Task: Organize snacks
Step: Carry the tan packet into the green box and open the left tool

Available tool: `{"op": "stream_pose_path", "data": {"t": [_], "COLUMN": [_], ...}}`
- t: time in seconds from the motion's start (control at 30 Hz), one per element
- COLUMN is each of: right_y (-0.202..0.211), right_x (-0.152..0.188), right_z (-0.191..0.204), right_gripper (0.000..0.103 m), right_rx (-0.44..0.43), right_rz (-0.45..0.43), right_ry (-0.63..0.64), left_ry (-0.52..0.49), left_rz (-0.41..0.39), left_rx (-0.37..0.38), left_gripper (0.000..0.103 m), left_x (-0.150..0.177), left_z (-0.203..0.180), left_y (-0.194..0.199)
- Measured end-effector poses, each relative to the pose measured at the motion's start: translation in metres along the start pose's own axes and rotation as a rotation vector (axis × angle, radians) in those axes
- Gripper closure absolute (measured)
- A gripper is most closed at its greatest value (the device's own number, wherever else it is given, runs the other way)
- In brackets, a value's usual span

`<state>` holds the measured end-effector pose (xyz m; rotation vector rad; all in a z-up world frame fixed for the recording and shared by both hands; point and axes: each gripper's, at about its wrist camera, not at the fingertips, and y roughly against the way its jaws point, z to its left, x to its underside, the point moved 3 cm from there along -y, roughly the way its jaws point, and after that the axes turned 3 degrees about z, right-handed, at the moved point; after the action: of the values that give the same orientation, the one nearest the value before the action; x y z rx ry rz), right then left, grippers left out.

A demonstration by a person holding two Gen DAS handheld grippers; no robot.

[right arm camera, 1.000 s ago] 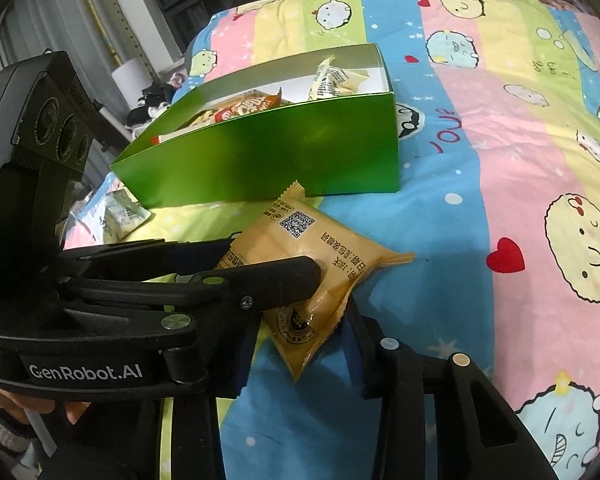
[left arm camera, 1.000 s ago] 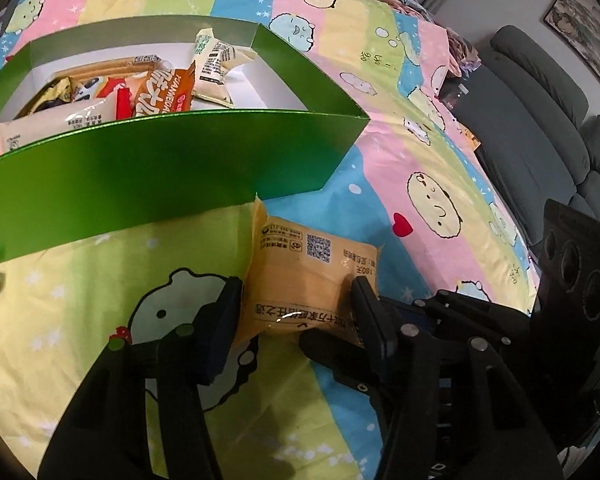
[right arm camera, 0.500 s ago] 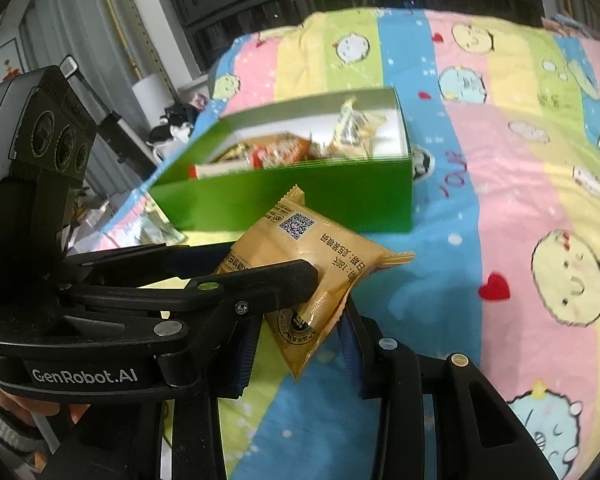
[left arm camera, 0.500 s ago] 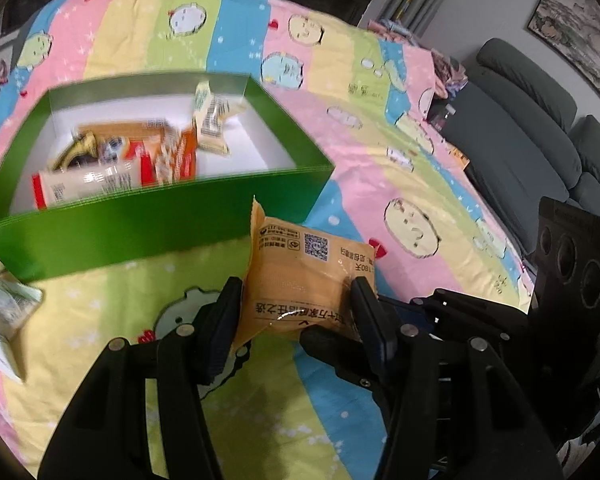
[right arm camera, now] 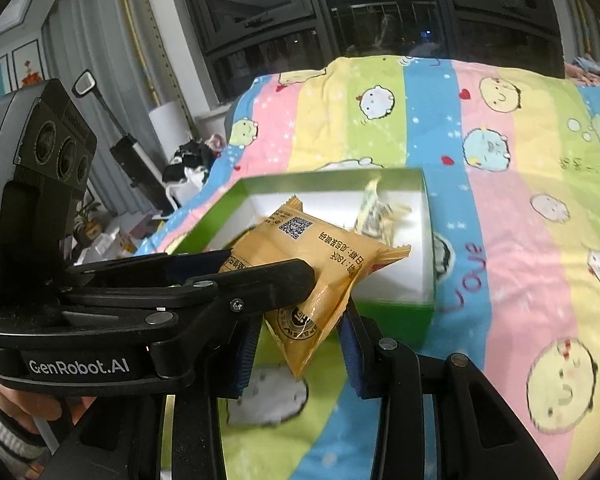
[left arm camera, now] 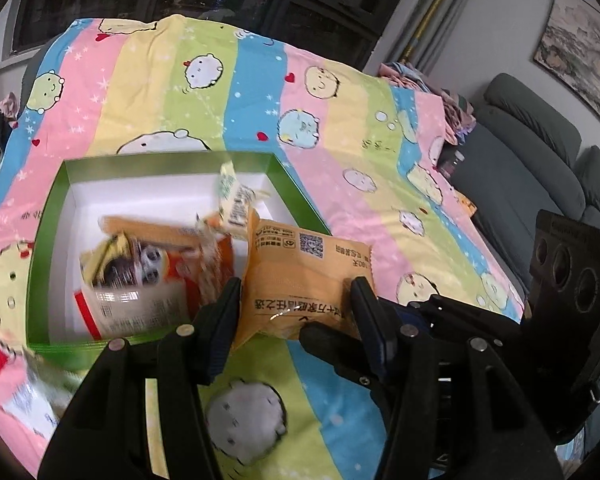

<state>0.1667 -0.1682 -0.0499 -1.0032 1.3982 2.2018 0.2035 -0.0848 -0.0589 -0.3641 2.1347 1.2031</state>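
Observation:
Both grippers hold one orange snack packet (left arm camera: 300, 276), which also shows in the right wrist view (right arm camera: 320, 264). My left gripper (left arm camera: 296, 312) is shut on its sides. My right gripper (right arm camera: 300, 336) is shut on its lower end. The packet hangs in the air above the near edge of the green box (left arm camera: 44, 240), which has a white inside and also shows in the right wrist view (right arm camera: 396, 320). Several snack packets (left arm camera: 148, 272) lie in the box, and a pale yellow one (right arm camera: 376, 212) leans near its far right corner.
The box sits on a striped cartoon bedspread (left arm camera: 340, 160). A loose packet (left arm camera: 32, 396) lies blurred on the spread left of the box. A grey sofa (left arm camera: 540, 168) stands to the right. Clutter and a white stand (right arm camera: 172, 128) are left of the bed.
Both grippers have lifted the orange packet up and forward, from beside the box's near wall to above its near edge. The box's inside is now seen from above.

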Motion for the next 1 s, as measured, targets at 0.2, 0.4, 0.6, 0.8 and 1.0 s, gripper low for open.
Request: {"op": "stream_pose_path", "data": {"t": [0.2, 0.4, 0.6, 0.8, 1.0], "right_y": [-0.029, -0.064, -0.088, -0.084, -0.061], "right_x": [-0.023, -0.033, -0.033, -0.033, -0.026], "right_z": [-0.004, -0.004, -0.008, -0.012, -0.016], "right_gripper": [0.064, 0.063, 0.06, 0.04, 0.04], "right_rx": [-0.023, -0.032, 0.001, 0.07, 0.088], "right_rz": [0.014, 0.078, 0.121, 0.118, 0.093], "right_ry": [-0.004, -0.002, -0.007, -0.01, -0.001], "left_ry": [0.046, 0.088, 0.099, 0.077, 0.071], "left_rz": [0.007, 0.03, 0.033, 0.014, -0.031], "left_rx": [-0.015, -0.057, -0.097, -0.138, -0.152], "left_gripper": [0.048, 0.048, 0.046, 0.029, 0.026], "left_x": [-0.02, -0.024, -0.024, -0.022, -0.015], "left_z": [0.027, 0.051, 0.063, 0.063, 0.062], "left_y": [-0.012, -0.027, -0.037, -0.031, -0.008]}}
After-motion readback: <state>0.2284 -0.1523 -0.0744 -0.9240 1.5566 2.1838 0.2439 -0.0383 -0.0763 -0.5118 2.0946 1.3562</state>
